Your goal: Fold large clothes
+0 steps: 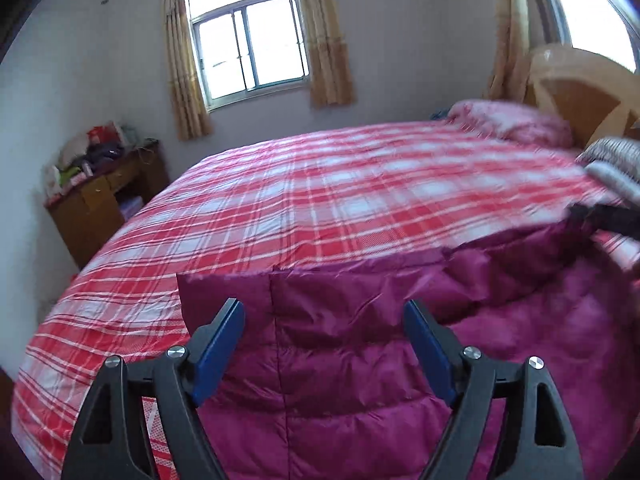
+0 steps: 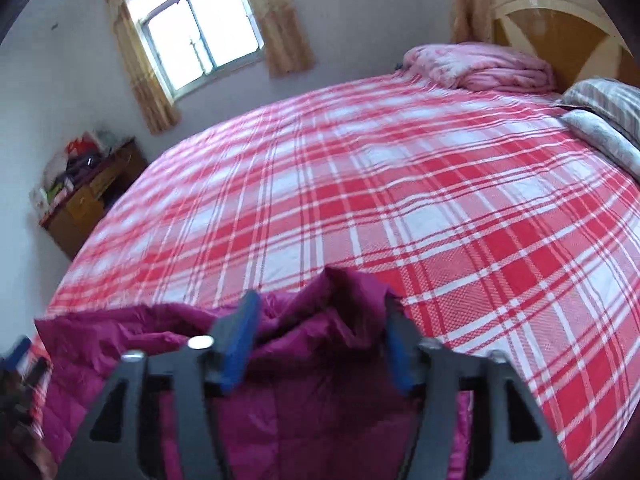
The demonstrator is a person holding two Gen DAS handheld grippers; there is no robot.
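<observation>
A magenta quilted down jacket (image 1: 340,380) lies spread on the near part of a bed with a red and white plaid sheet (image 1: 320,184). My left gripper (image 1: 324,306) hovers just over the jacket's upper edge, its blue pads wide apart and touching nothing. In the right wrist view a bunched fold of the jacket (image 2: 320,320) rises between the fingers of my right gripper (image 2: 320,300), which stands open, its pads clear of the cloth. A dark blurred shape at the jacket's right end (image 1: 600,216) looks like the other gripper.
A folded pink quilt (image 2: 480,64) and a grey striped bundle (image 2: 600,112) sit by the wooden headboard (image 2: 560,12). A cluttered wooden desk (image 1: 100,196) stands against the wall left of the bed, below a curtained window (image 1: 248,44).
</observation>
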